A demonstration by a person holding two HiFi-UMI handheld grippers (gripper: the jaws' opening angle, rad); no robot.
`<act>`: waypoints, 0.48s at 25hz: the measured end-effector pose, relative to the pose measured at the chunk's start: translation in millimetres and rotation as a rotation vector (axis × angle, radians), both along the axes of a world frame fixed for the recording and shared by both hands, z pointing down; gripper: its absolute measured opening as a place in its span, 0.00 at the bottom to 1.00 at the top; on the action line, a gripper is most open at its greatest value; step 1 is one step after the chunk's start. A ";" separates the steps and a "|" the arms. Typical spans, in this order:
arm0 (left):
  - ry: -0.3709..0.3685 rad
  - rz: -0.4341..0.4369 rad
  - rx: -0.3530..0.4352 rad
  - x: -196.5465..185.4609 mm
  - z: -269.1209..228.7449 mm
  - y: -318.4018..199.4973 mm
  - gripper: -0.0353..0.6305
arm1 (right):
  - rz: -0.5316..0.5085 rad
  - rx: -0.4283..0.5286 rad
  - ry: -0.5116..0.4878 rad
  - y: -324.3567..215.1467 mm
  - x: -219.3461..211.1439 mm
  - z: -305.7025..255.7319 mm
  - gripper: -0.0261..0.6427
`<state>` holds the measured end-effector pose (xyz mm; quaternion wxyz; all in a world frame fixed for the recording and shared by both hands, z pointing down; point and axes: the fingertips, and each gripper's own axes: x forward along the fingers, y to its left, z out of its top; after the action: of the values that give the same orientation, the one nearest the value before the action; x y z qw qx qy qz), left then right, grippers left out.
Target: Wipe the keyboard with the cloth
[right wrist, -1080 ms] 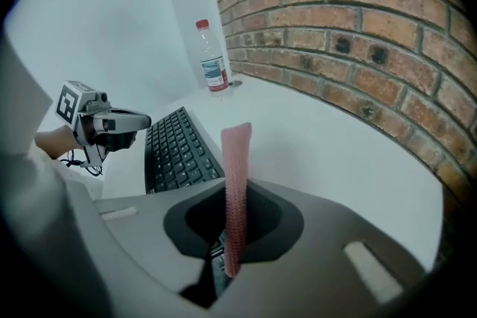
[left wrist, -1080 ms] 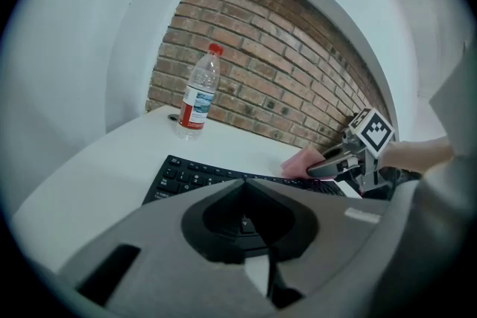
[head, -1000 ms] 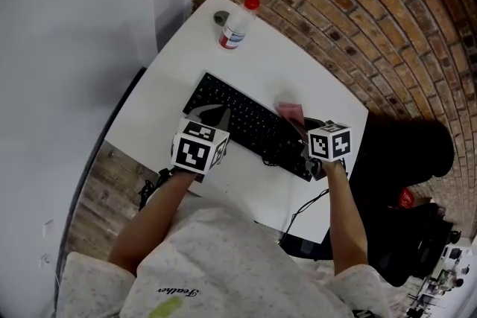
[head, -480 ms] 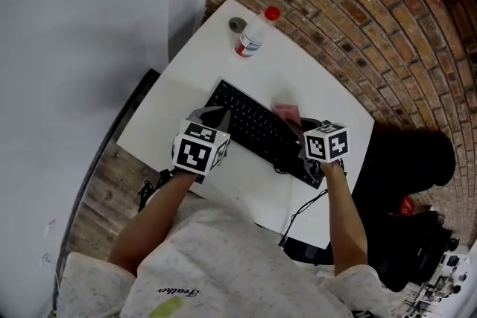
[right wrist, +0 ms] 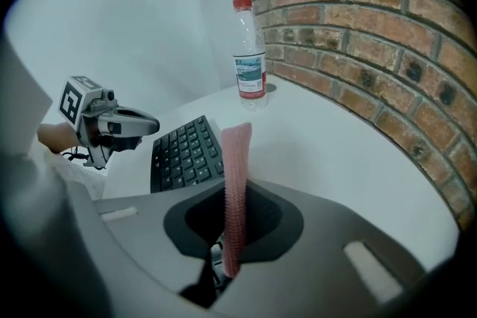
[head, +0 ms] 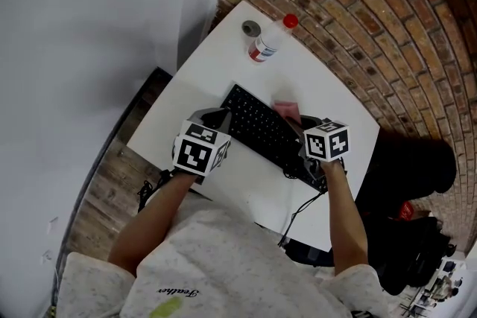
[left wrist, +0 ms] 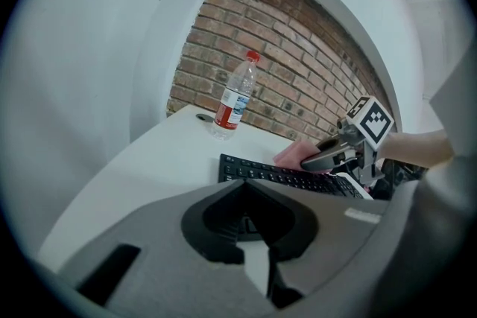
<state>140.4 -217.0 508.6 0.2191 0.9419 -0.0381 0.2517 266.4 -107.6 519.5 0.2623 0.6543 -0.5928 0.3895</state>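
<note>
In the head view, a black keyboard is seen lying on the white tabletop. A bottle is seen standing near the far edge.

In the left gripper view, the left gripper is held near one end of the keyboard. Its jaws are pressed together with nothing in them.

In the right gripper view, the right gripper is clamped on the pink cloth. The cloth is held up on edge, close beside the keyboard.

Bare table lies between keyboard and bottle; brick wall bounds it.
</note>
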 end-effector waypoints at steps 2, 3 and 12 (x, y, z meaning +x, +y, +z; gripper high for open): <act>0.002 -0.005 -0.001 -3.5 0.4 -6.0 0.05 | -0.007 0.000 0.001 -7.4 -3.3 -0.3 0.08; 0.003 -0.006 -0.002 -5.0 0.5 -8.8 0.05 | -0.010 0.000 0.002 -11.0 -4.6 -0.5 0.07; 0.004 -0.031 -0.008 -18.5 3.7 -30.6 0.05 | -0.044 -0.002 0.005 -41.4 -14.2 0.2 0.07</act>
<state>121.9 -247.5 512.4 0.2267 0.9409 -0.0514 0.2465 252.2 -149.0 519.7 0.2730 0.6418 -0.6060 0.3826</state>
